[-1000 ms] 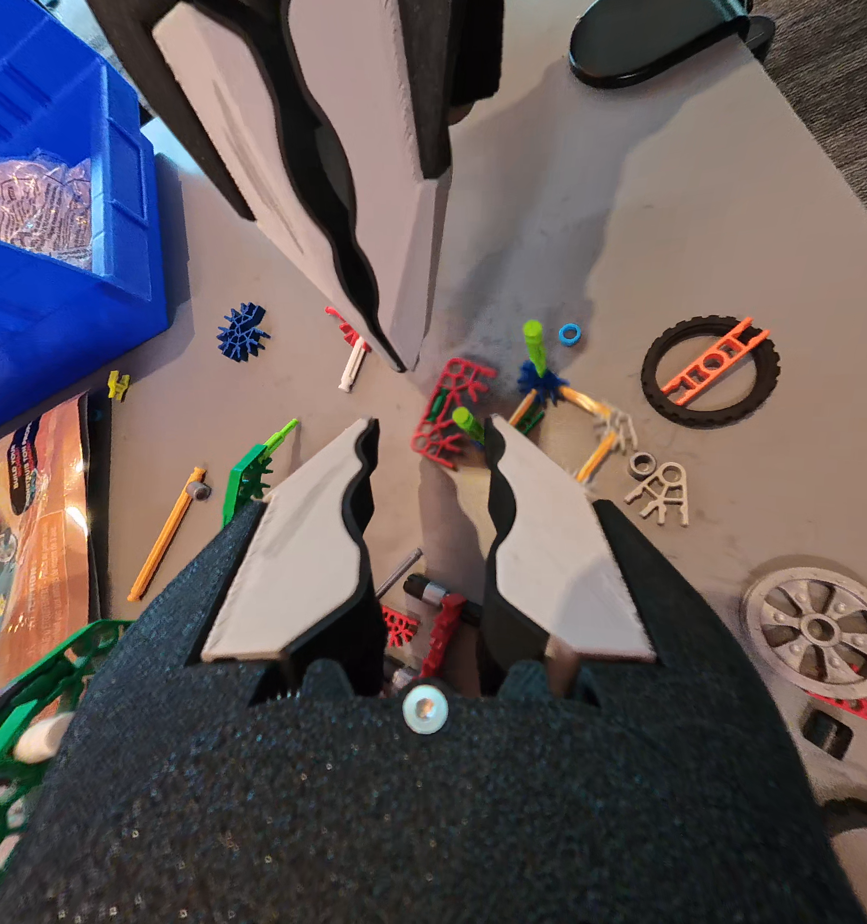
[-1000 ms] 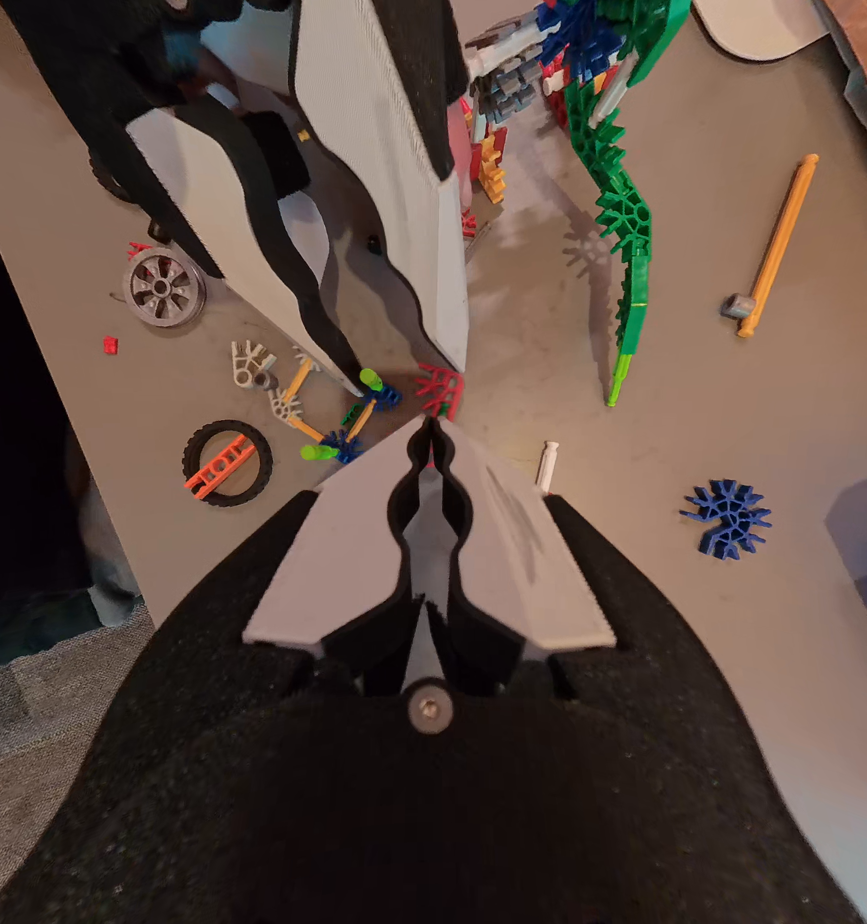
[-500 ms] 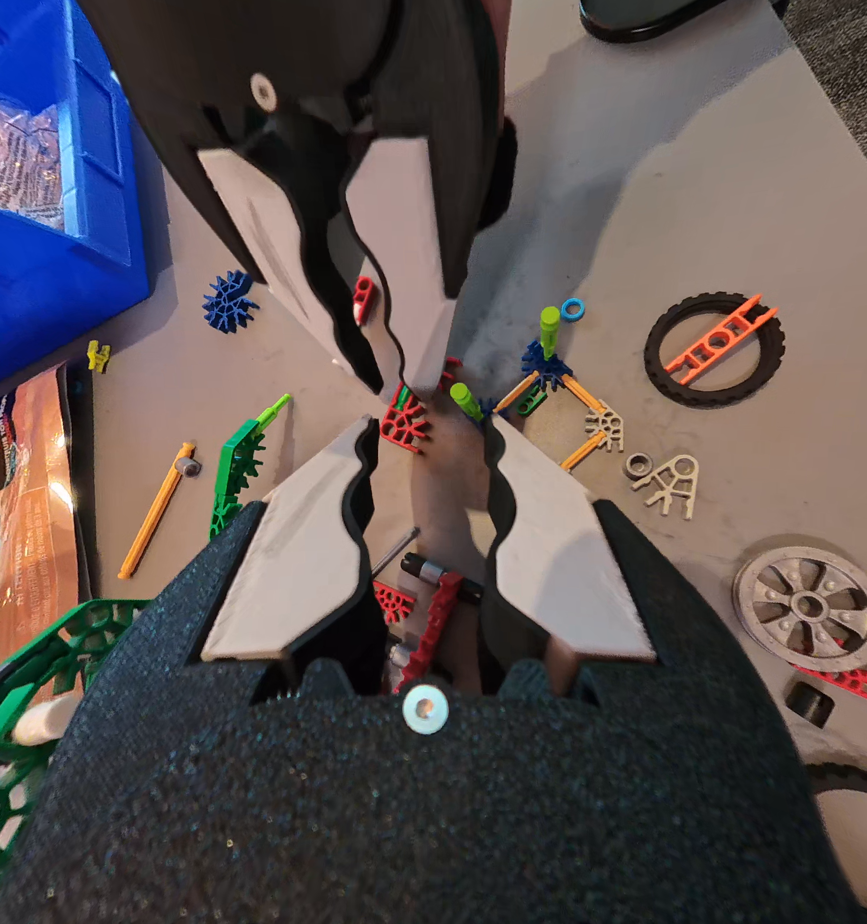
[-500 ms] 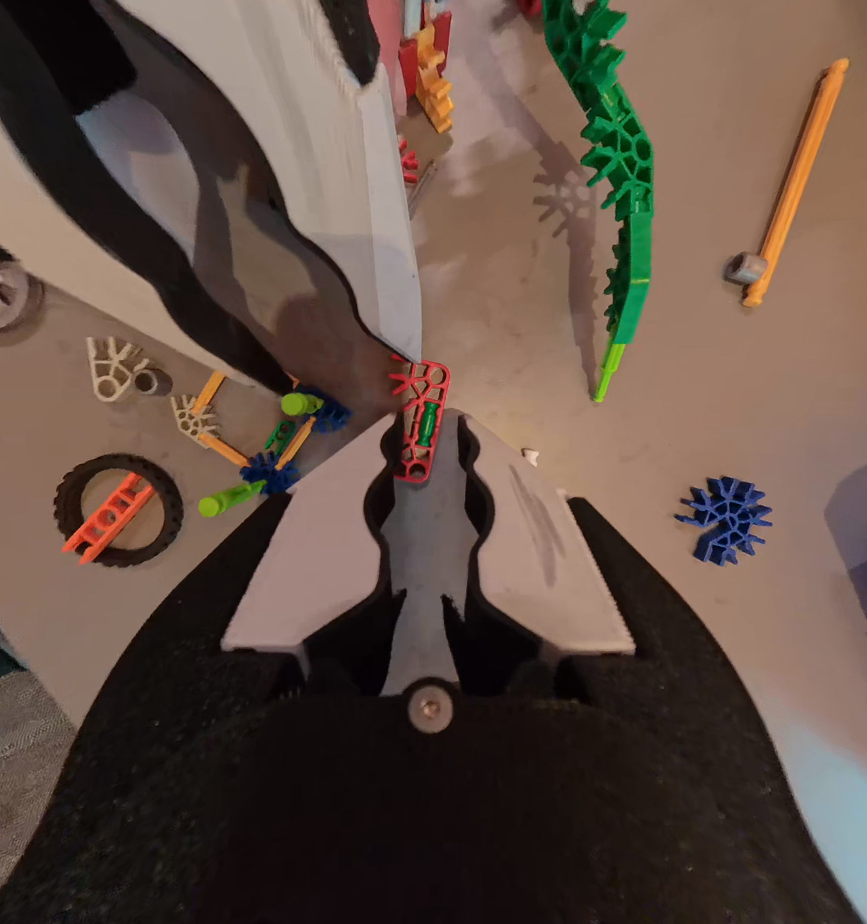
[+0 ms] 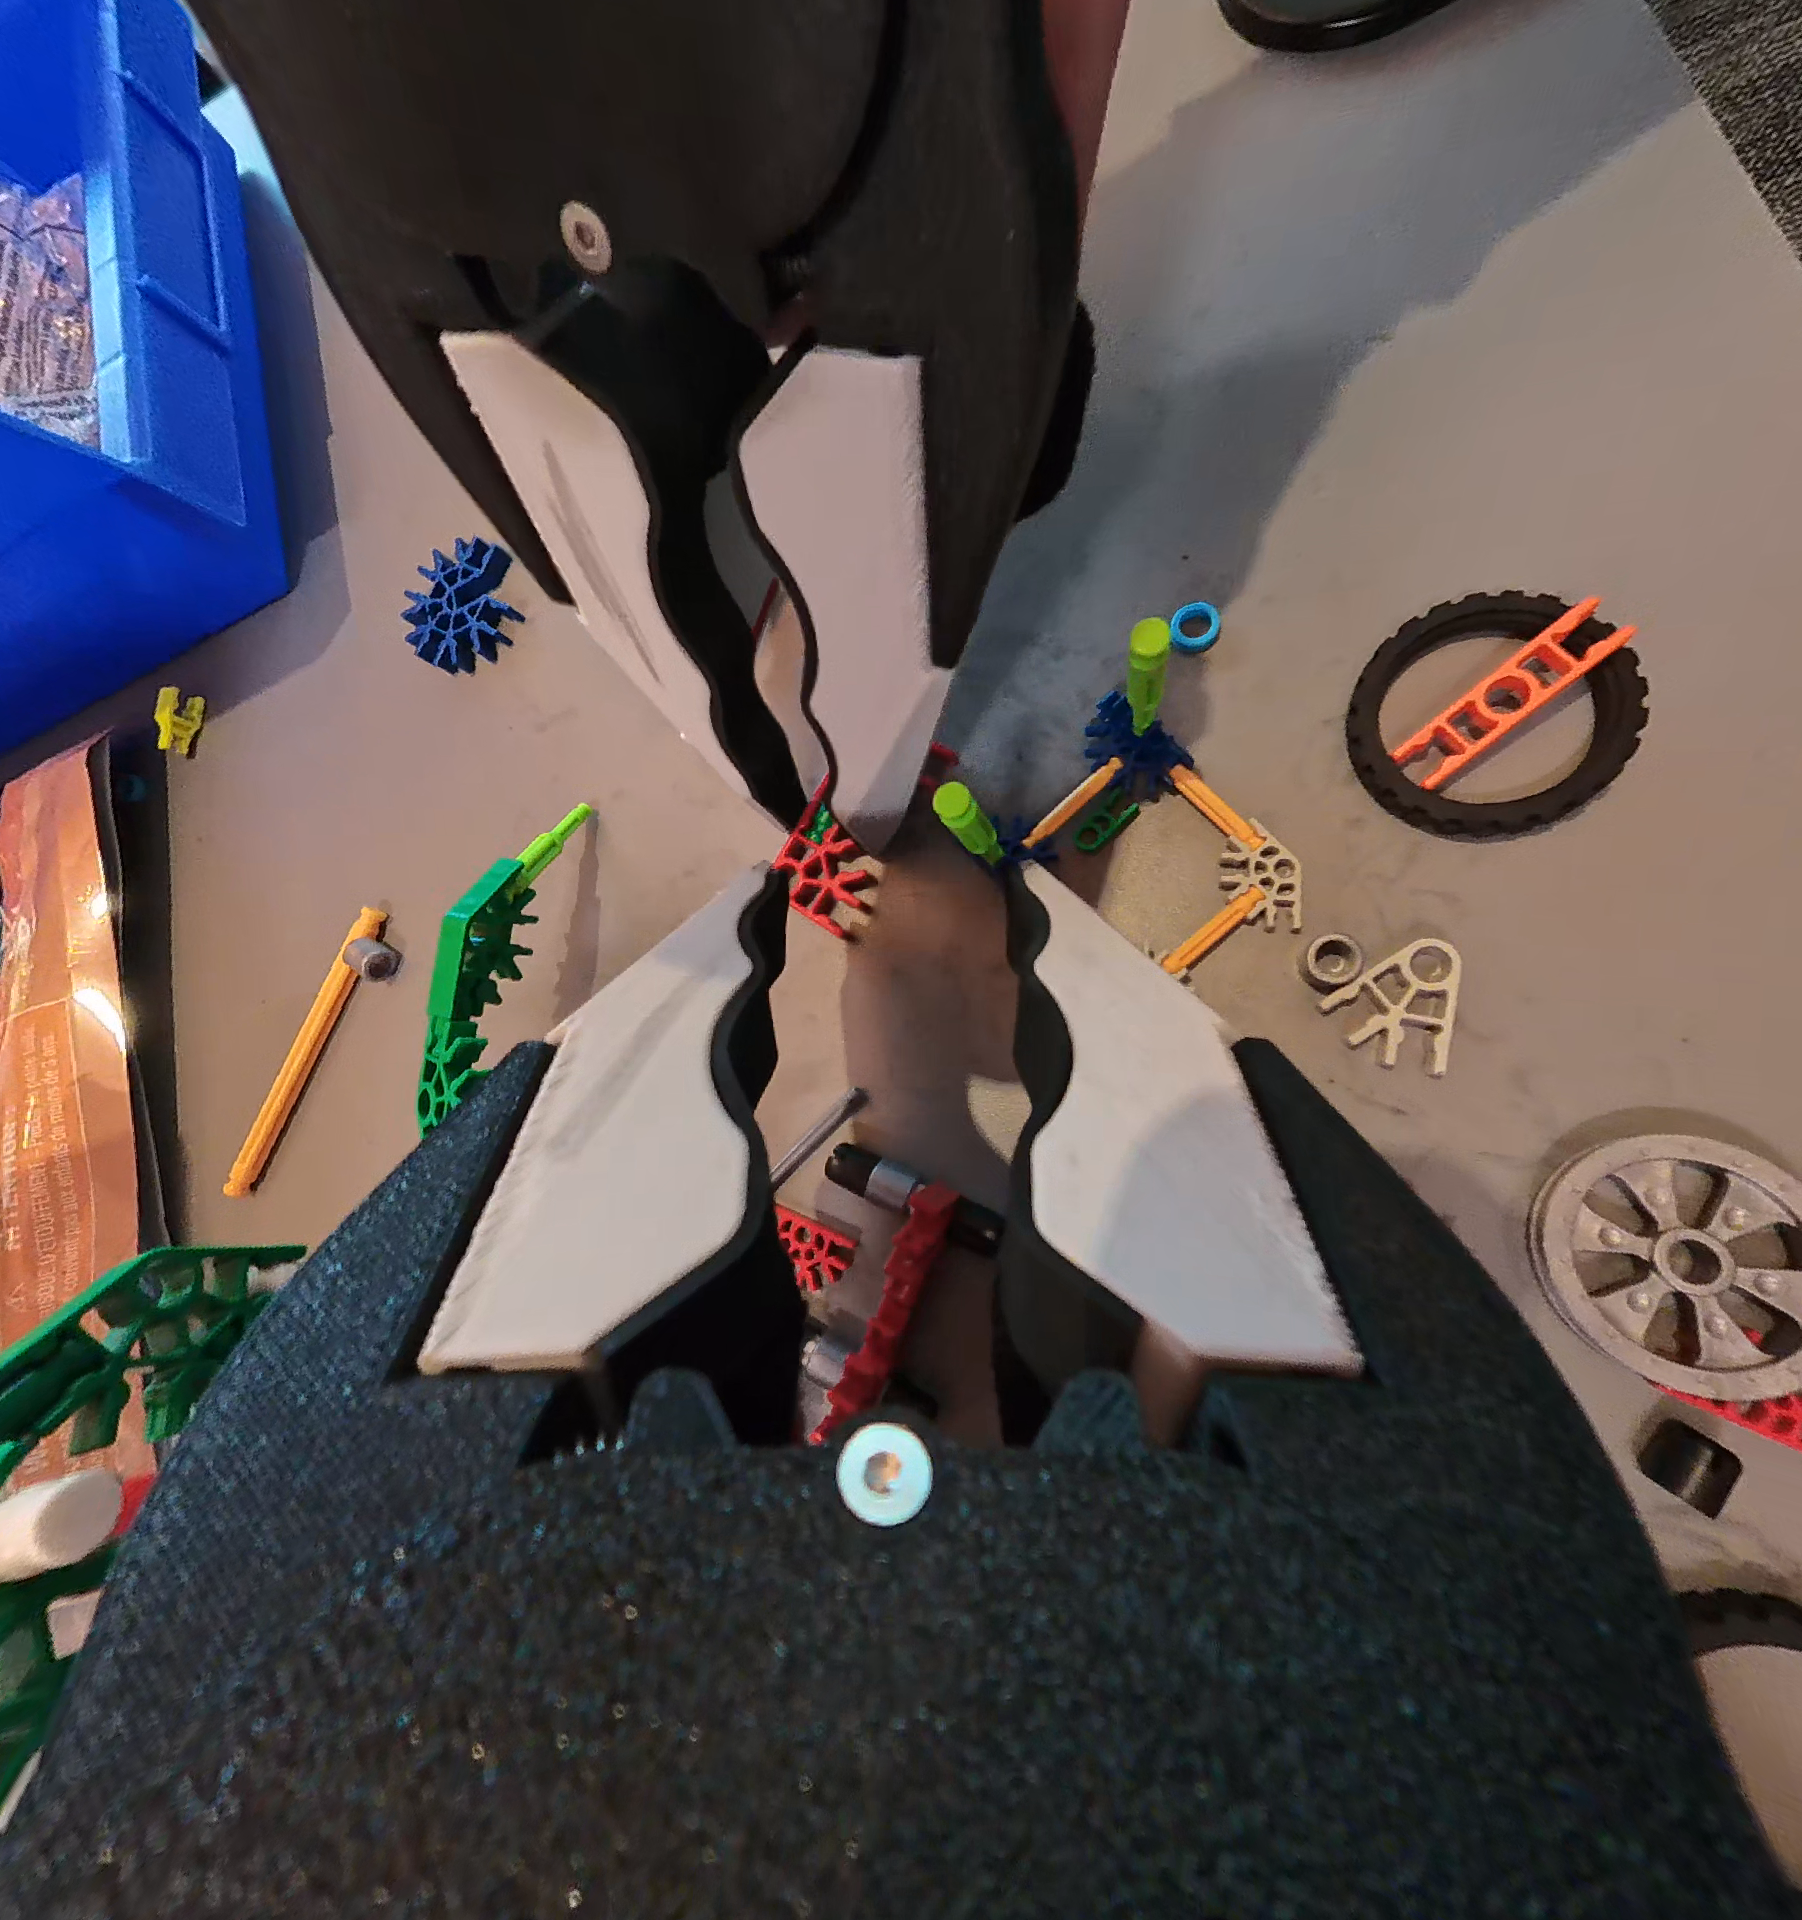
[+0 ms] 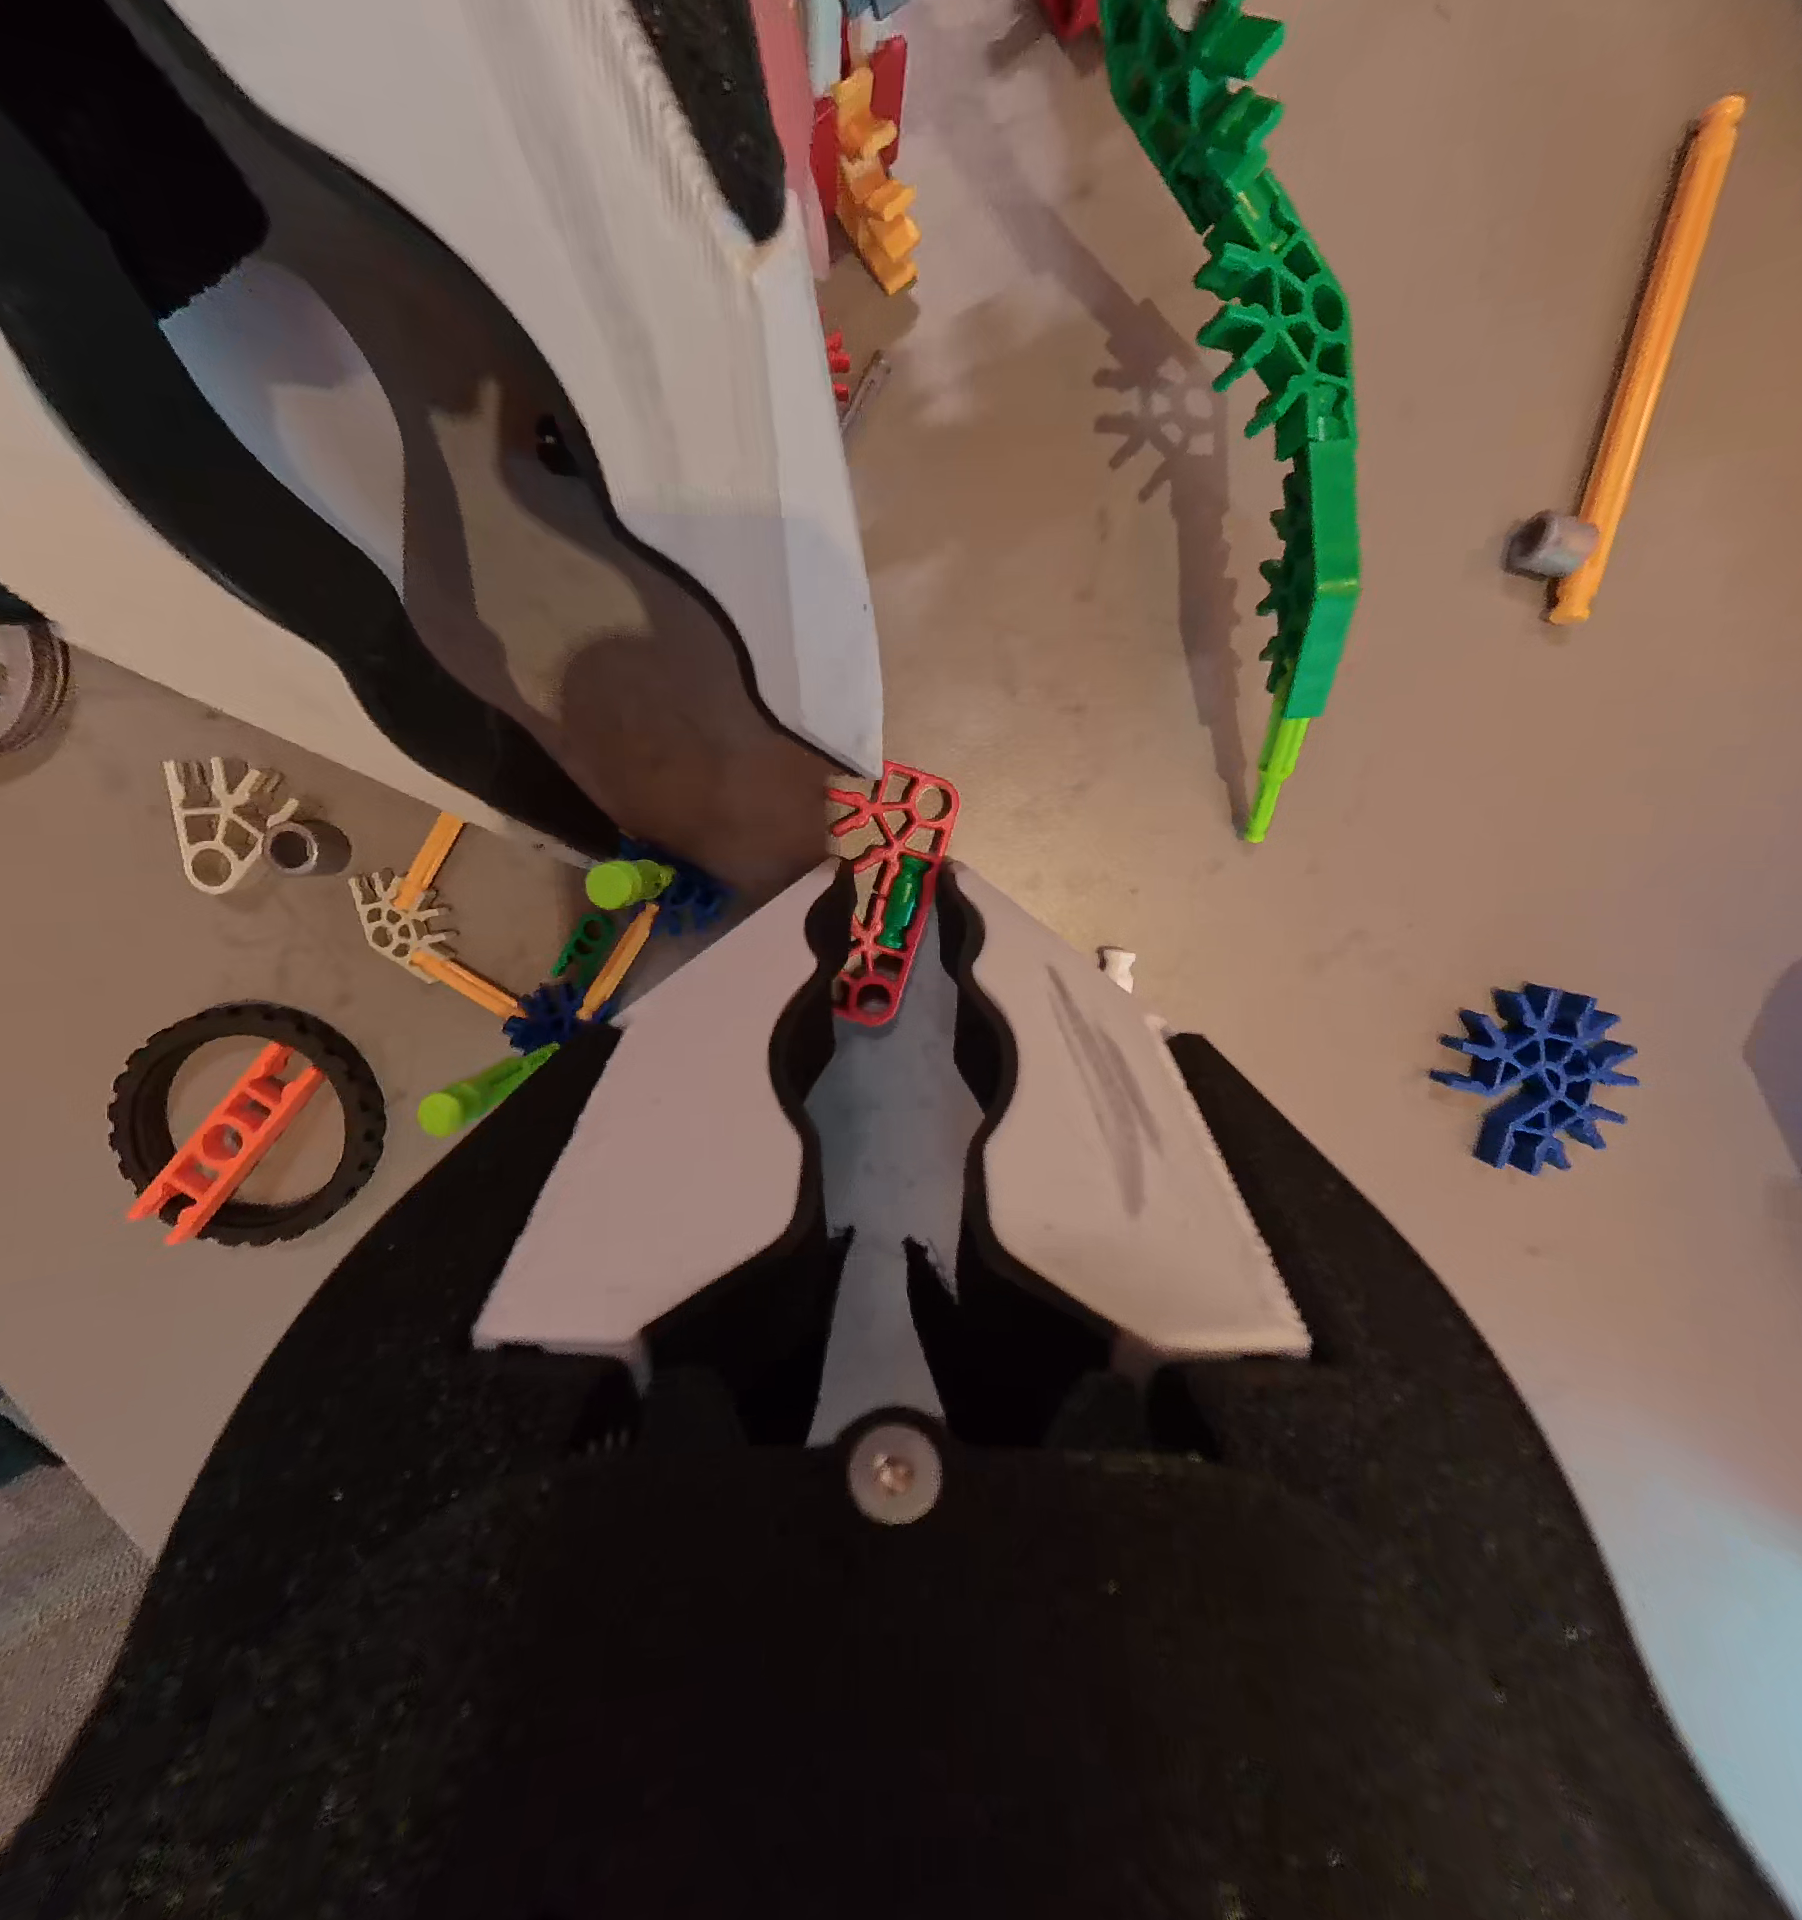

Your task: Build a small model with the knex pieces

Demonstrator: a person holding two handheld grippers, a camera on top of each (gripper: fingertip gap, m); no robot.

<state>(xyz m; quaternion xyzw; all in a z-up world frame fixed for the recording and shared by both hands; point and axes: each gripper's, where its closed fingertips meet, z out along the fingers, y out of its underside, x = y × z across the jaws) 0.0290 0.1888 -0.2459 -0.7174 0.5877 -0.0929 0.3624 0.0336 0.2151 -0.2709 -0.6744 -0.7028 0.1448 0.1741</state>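
Observation:
A red connector [image 6: 892,862] with a short green rod clipped in it sits between my right gripper's [image 6: 889,878] tips, which are shut on its sides. In the left wrist view the right gripper [image 5: 830,831] comes down from the top onto the same red connector [image 5: 824,878]. My left gripper [image 5: 897,894] is open and empty, its tips just short of that piece. In the right wrist view the left gripper [image 6: 720,821] reaches in from the upper left, and one fingertip [image 6: 861,753] touches the connector's far corner. I cannot tell whether the connector is off the grey table [image 5: 1292,364].
Right of the grippers lie a small blue, yellow and lime rod assembly [image 5: 1146,769], a tyre with an orange piece [image 5: 1494,717], grey connectors [image 5: 1396,997] and a wheel hub [image 5: 1697,1262]. To the left are a blue bin [image 5: 76,416], a blue connector [image 5: 457,608], an orange rod [image 5: 305,1049] and a green chain [image 6: 1281,343]. Left and right tips are no more than a few centimetres apart.
My right gripper was fully shut and empty; it opened slightly, moved forward and closed around the red connector. The two grippers have come closer tip to tip. The left stays open.

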